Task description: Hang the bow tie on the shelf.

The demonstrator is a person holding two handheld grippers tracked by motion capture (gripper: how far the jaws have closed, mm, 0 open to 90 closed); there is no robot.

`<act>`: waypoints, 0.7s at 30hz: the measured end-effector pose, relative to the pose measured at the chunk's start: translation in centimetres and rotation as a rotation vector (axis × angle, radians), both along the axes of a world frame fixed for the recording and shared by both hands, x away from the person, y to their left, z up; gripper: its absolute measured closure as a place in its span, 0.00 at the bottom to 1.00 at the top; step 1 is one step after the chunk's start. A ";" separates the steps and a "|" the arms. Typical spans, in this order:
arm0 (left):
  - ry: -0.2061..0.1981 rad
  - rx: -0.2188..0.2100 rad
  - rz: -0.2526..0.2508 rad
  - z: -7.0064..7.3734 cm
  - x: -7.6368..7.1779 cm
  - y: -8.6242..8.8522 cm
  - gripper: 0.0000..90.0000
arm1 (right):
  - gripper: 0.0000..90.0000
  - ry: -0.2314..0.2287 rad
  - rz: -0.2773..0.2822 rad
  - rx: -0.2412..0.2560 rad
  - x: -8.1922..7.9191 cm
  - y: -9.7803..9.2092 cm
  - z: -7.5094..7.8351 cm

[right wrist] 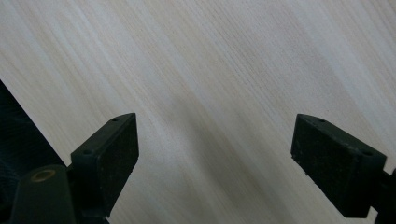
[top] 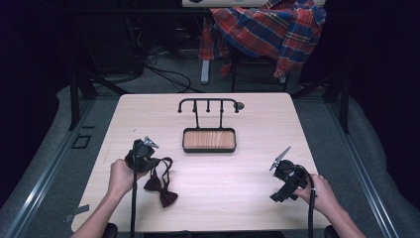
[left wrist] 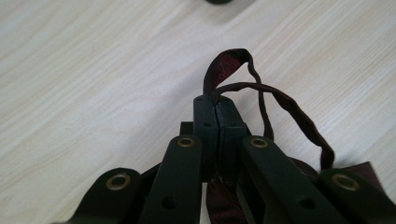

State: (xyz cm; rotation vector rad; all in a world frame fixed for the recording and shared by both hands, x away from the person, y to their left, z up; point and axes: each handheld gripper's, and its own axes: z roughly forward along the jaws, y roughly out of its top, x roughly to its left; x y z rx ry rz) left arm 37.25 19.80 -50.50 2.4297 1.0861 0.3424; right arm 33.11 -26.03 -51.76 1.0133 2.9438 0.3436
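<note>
On the left part of the worktop, the left gripper has its jaws pressed together on the thin strap of a dark red bow tie. In the left gripper view the strap comes out from between the closed jaw tips, loops up in front of them and curls back down along their right side, while a piece of the dark red cloth shows beneath the jaws. From the high view the bow itself lies flat on the worktop just beside the left gripper, nearer the person, with the strap running from it up to the jaws.

The right gripper is held over bare worktop near the right edge, well apart from the bow tie, its jaws wide apart with nothing between them.

A black stand with hooks rises behind a small wooden tray at the middle of the worktop, beyond both grippers.
</note>
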 end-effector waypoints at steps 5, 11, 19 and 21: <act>-0.049 -0.010 0.007 1.0 -0.7 0.3 0.99 | 0.16 -0.005 0.005 -0.002 0.0 0.2 0.2; -0.080 -0.021 0.013 1.8 -1.1 0.4 0.99 | 0.16 -0.007 -0.010 0.010 -0.1 -0.1 0.0; -0.098 -0.027 0.008 2.4 -1.4 0.1 0.99 | 0.16 -0.007 -0.012 -0.002 -0.3 -0.4 0.1; -0.099 -0.031 0.005 2.6 -1.4 0.1 0.99 | 0.16 -0.009 -0.017 0.007 -0.3 -0.4 0.1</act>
